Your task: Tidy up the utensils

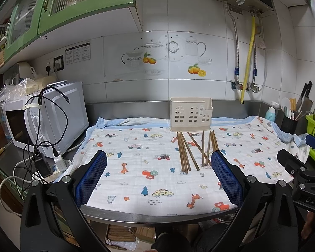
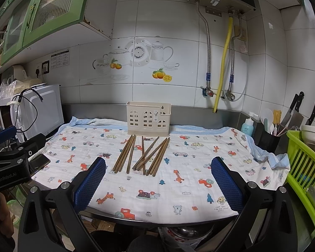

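Several brown wooden chopsticks lie loose on a cartoon-print cloth, just in front of an empty beige utensil holder with window cut-outs at the back. They also show in the left wrist view, with the holder behind them. My left gripper is open and empty, over the cloth's front edge, left of the chopsticks. My right gripper is open and empty, near the front edge, the chopsticks just beyond its fingers.
A white microwave with cables stands left. At the right are a green basket, a black cup of utensils, a blue bottle and knives. The counter's steel front edge is close below.
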Demonstrator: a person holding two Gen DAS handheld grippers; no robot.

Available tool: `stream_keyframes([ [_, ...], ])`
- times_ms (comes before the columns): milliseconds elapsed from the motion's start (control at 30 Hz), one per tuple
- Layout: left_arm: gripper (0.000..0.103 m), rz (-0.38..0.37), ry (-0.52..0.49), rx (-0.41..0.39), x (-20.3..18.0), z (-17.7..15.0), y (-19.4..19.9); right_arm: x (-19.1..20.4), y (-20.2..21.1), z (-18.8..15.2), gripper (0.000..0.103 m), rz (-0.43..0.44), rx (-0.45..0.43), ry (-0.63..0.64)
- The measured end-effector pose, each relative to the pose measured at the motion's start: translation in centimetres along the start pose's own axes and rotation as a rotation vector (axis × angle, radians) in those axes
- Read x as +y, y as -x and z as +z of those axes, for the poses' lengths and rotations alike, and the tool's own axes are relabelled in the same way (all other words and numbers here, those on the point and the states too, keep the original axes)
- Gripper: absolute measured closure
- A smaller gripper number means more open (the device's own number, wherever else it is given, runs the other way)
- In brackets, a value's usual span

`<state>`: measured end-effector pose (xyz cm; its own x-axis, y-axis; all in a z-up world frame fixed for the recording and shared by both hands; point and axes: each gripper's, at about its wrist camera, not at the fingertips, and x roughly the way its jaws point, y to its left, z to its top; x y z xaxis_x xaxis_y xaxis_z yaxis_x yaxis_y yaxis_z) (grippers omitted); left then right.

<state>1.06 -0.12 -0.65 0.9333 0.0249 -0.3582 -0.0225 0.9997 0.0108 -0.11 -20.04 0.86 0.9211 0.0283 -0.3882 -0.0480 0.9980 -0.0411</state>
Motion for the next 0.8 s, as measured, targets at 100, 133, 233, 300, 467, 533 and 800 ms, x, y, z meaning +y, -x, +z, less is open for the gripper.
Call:
stream_keyframes([
  [100, 0.005, -0.002, -0.001, 0.001, 0.0, 0.0, 0.0, 0.1, -0.1, 0.2, 0.006, -0.001, 0.004, 0.003],
  [133, 0.005, -0.002, -0.001, 0.002, 0.0, 0.1, 0.0, 0.1, -0.2, 0.2, 0.006, -0.001, 0.006, 0.004],
  [233, 0.005, -0.002, -0.002, 0.004, 0.0, 0.1, -0.1, 0.1, -0.4, 0.3, 0.006, 0.001, 0.008, 0.003],
  [300, 0.005, -0.002, -0.001, 0.004, -0.1, 0.1, -0.1, 0.1, -0.4, 0.3, 0.006, 0.001, 0.009, 0.002],
  [467, 0.005, -0.002, -0.002, 0.005, 0.0, 0.1, -0.3, 0.1, -0.6, 0.2, 0.006, 0.003, 0.013, 0.002],
  [533, 0.005, 0.001, -0.002, 0.007, -0.1, 0.1, -0.4, 0.1, -0.8, 0.2, 0.006, 0.002, 0.017, 0.003],
  [800, 0.005, 0.007, -0.011, 0.023, -0.4, 0.0, -1.8, 0.0, -1.9, 0.2, 0.006, 0.002, 0.030, 0.003],
])
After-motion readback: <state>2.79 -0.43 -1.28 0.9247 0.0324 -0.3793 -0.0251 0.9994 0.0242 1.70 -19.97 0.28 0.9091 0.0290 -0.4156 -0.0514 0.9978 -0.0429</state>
